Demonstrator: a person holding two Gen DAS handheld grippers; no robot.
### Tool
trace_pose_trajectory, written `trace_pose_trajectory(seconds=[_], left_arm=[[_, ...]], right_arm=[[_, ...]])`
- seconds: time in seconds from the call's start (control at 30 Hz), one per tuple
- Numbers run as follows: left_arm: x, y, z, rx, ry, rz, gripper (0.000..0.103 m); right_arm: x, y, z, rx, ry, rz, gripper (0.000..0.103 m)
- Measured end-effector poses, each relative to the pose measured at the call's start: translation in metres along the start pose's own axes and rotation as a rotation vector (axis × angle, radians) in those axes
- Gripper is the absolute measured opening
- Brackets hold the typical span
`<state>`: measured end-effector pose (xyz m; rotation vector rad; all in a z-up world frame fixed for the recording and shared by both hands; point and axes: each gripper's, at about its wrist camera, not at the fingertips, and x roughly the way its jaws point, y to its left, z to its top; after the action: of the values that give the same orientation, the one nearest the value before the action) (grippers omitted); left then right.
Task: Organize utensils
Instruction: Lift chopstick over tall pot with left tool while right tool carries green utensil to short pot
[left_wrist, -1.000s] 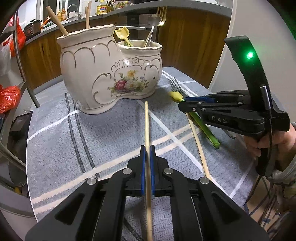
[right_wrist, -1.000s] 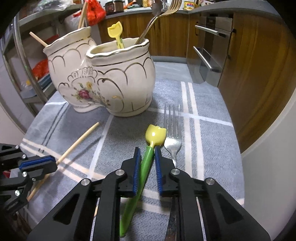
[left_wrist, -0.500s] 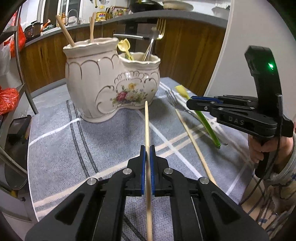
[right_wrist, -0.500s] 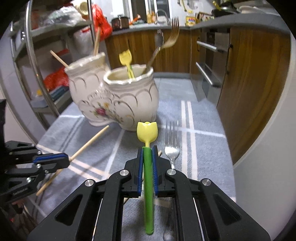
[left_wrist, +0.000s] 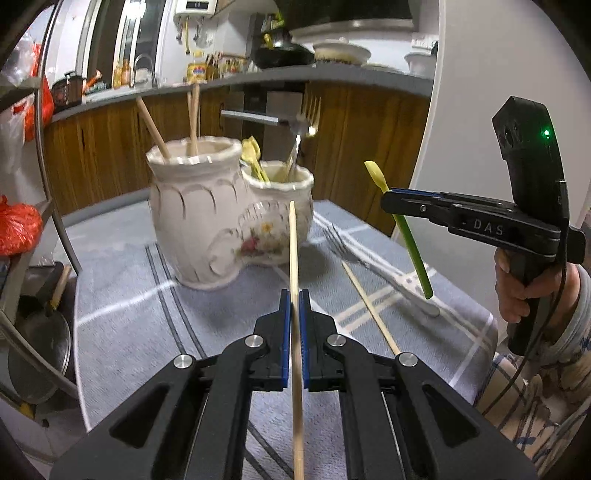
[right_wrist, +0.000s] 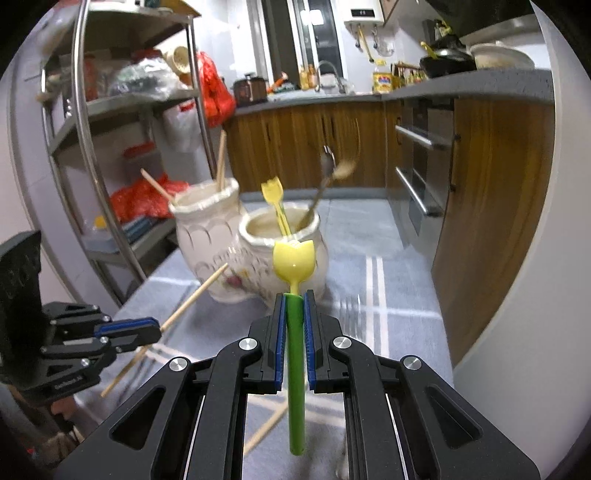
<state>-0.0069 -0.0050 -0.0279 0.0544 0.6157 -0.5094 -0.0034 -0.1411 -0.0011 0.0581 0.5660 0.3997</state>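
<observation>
While both grippers hang above the cloth (left_wrist: 122, 295), each pinches one utensil. Left gripper (left_wrist: 294, 295): pads pressed tight on a thin pale wooden chopstick (left_wrist: 293, 240), tip aimed at the holder (left_wrist: 221, 221). Right gripper (right_wrist: 294, 299): clamped on a green-handled spoon (right_wrist: 294, 258) with a yellow tulip-shaped head, lifted clear of the cloth. Holder is cream ceramic, two joined pots, floral print; taller pot has chopsticks, shorter one a matching tulip spoon and metal cutlery. A second chopstick (left_wrist: 369, 310) and a steel fork (left_wrist: 369, 266) lie on the cloth, right of the holder.
</observation>
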Motion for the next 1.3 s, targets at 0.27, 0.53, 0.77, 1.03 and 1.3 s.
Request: trace_pose_trajectory(seconds=[0.27, 0.53, 0.77, 1.03, 1.3], left_arm=[[-0.024, 0.016, 0.031, 0.015, -0.153, 0.038, 0.004], [-0.046, 0.047, 0.076, -0.017, -0.342, 0.065, 0.004], [-0.044, 0.085, 0.107, -0.076, -0.485, 0.072, 0.004], [-0.009, 0.116, 0.136, -0.135, -0.546, 0.006, 0.004], [0.034, 0.129, 0.148, -0.186, -0.538, -0.037, 0.004]], right_arm=[[-0.003, 0.005, 0.03, 0.012, -0.102, 0.019, 0.01], [0.004, 0.006, 0.058, 0.014, -0.174, 0.028, 0.01], [0.019, 0.003, 0.083, 0.051, -0.241, 0.045, 0.01], [0.047, 0.004, 0.101, 0.084, -0.268, 0.048, 0.01], [0.067, 0.0, 0.109, 0.109, -0.283, 0.048, 0.01]])
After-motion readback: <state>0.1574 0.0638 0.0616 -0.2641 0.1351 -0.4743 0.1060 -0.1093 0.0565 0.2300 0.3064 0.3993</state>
